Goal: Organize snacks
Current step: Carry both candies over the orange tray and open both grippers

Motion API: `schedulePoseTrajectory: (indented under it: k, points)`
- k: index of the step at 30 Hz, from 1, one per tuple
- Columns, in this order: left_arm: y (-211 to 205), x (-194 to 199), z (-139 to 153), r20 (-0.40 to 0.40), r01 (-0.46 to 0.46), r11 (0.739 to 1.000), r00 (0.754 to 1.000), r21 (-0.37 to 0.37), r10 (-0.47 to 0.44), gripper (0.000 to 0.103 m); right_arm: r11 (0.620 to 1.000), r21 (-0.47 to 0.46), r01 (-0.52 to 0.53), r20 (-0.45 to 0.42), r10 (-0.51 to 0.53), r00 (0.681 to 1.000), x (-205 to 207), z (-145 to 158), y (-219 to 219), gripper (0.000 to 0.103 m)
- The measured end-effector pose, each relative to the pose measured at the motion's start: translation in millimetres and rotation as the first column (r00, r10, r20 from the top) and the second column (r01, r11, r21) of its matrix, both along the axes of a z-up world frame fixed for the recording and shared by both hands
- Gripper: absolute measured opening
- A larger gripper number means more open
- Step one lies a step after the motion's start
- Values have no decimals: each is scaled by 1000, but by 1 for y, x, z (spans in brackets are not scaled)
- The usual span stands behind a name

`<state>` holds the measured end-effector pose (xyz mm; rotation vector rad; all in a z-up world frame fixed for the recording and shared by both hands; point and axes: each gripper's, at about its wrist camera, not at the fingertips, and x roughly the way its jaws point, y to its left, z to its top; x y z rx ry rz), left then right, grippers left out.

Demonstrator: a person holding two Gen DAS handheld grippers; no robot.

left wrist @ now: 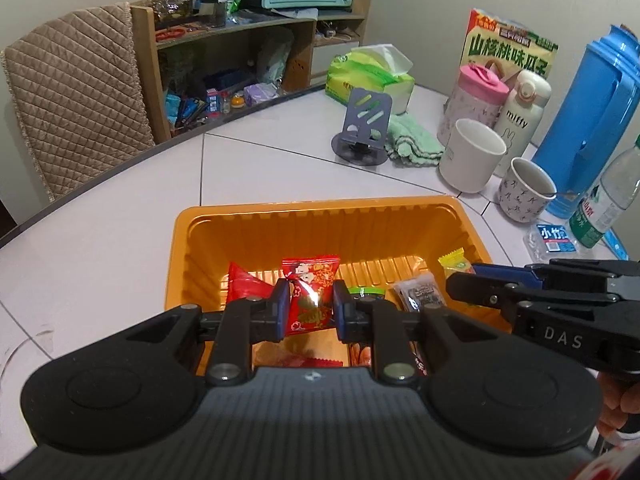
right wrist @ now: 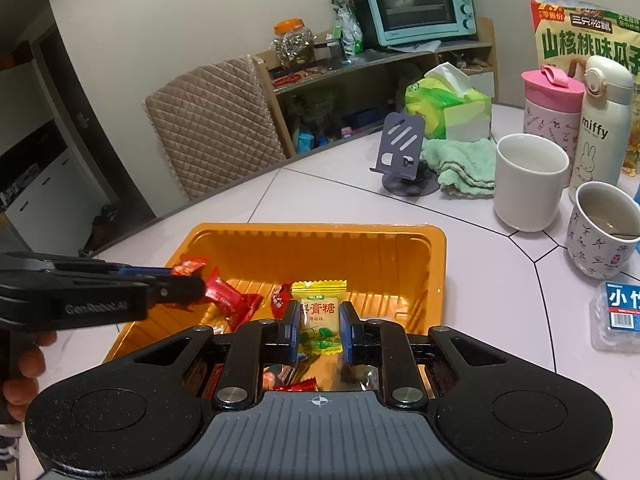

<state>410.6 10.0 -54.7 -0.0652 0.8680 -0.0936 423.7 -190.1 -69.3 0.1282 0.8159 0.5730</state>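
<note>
An orange plastic tray (left wrist: 320, 205) (right wrist: 312, 227) sits on the white table and holds several wrapped snacks. My left gripper (left wrist: 310, 300) is shut on a red patterned candy packet (left wrist: 310, 280), held over the tray's near half. My right gripper (right wrist: 320, 324) is shut on a yellow candy packet (right wrist: 319, 308) over the tray's right side. Each gripper shows from the side in the other view: the right gripper (left wrist: 460, 276) with the yellow packet (left wrist: 454, 262), the left gripper (right wrist: 188, 284) with the red packet (right wrist: 188, 266). A red packet (left wrist: 244, 284) and a dark packet (left wrist: 420, 294) lie inside.
Right of the tray stand a white mug (left wrist: 470, 156), a patterned cup (left wrist: 524, 188), a blue jug (left wrist: 592, 120) and a water bottle (left wrist: 612, 200). A grey phone stand (left wrist: 364, 128), green cloth (left wrist: 416, 140) and tissue pack (left wrist: 368, 76) lie behind. A quilted chair (left wrist: 76, 104) stands left.
</note>
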Motion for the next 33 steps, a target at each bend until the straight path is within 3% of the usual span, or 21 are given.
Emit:
schedulePoseTrajectory:
  k: [16, 18, 21, 33]
  points:
    - [-1, 28, -22, -33, 7, 1000, 999, 17, -6, 20, 1000, 14, 19, -27, -18, 999, 18, -9, 7, 21]
    - [0, 30, -23, -34, 7, 1000, 999, 13, -7, 23, 1000, 20, 22, -32, -21, 999, 18, -9, 7, 21]
    - [3, 30, -21, -25, 0, 1000, 1000, 8, 0, 35, 999, 25, 25, -37, -24, 999, 20, -9, 7, 21]
    - [27, 24, -15, -25, -39, 999, 999, -4, 39, 37, 998, 31, 52, -72, -50, 996, 30, -14, 13, 21]
